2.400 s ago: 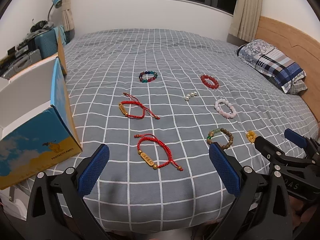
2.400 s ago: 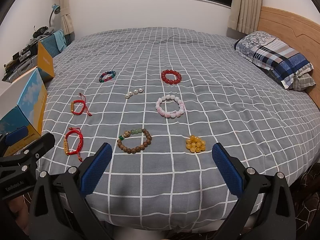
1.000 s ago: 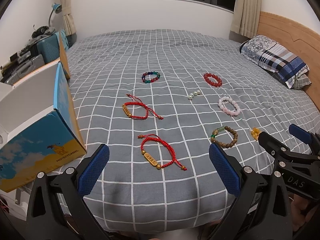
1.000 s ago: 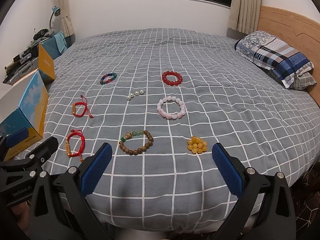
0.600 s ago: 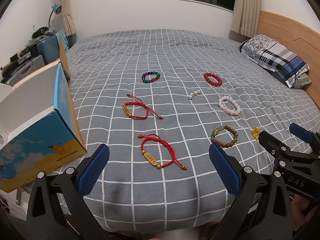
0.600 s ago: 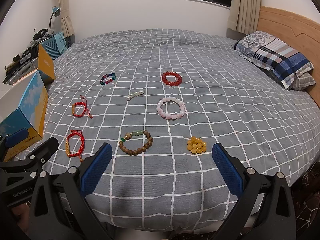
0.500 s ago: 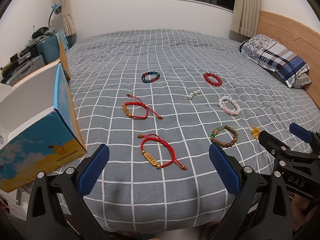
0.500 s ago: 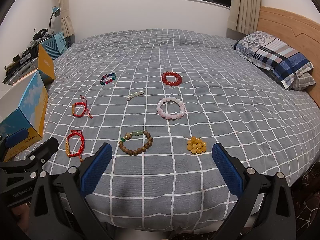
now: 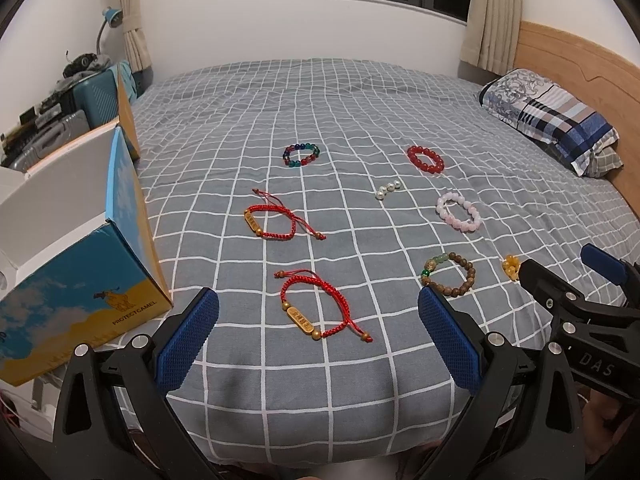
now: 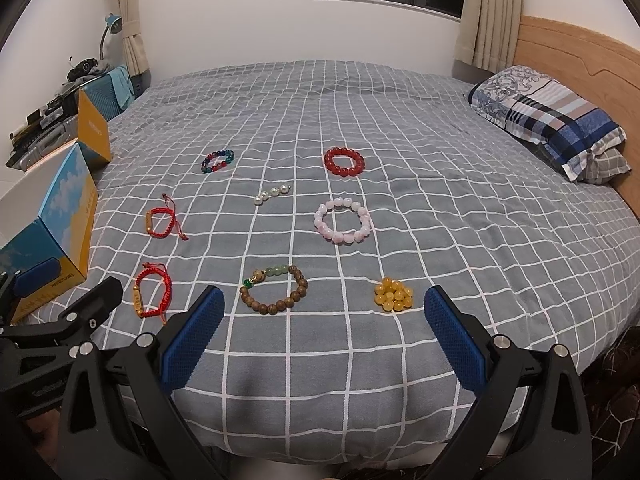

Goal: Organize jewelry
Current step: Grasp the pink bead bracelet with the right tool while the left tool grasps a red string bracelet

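Note:
Several bracelets lie spread on a grey checked bedspread. Nearest my left gripper is a red cord bracelet with a gold bar; a second red cord bracelet lies beyond it. A brown wooden bead bracelet and a yellow bead cluster lie just ahead of my right gripper. Farther off are a pink bead bracelet, a red bead bracelet, a multicoloured bead bracelet and a short pearl strand. Both grippers hover open at the bed's near edge, holding nothing.
An open blue and yellow cardboard box stands at the bed's left edge. A patterned pillow lies by the wooden headboard on the right. Suitcases and clutter sit beyond the box. Curtains and a dark window back the far wall.
Both views have drifted only slightly over the last seconds. The bracelets lie as before and both grippers stay open.

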`<action>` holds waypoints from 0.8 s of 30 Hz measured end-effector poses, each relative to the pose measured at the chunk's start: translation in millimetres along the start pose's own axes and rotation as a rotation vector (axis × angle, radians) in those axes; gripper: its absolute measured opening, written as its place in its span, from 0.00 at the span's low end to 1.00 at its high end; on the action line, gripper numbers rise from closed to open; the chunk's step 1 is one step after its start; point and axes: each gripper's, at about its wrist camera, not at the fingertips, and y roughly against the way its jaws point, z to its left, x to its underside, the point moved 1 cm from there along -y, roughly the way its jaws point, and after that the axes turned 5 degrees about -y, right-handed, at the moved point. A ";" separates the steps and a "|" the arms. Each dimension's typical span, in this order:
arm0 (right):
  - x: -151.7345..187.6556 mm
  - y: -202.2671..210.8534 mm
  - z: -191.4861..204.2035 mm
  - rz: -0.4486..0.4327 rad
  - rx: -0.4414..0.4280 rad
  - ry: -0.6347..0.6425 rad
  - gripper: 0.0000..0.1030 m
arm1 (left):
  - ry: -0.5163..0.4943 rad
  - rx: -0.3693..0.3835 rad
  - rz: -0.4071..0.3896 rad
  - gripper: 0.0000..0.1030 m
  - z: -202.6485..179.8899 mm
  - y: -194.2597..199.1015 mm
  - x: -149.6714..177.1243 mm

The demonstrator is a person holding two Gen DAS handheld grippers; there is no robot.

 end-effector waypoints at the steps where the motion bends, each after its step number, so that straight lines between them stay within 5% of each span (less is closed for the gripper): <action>1: -1.9 0.8 -0.3 -0.003 -0.002 -0.004 0.93 | 0.001 0.000 0.000 0.95 0.5 -0.2 -1.9; 24: -96.6 -13.2 10.9 -0.030 0.025 -0.013 0.93 | 0.021 -0.063 0.005 0.95 32.4 -25.9 -95.4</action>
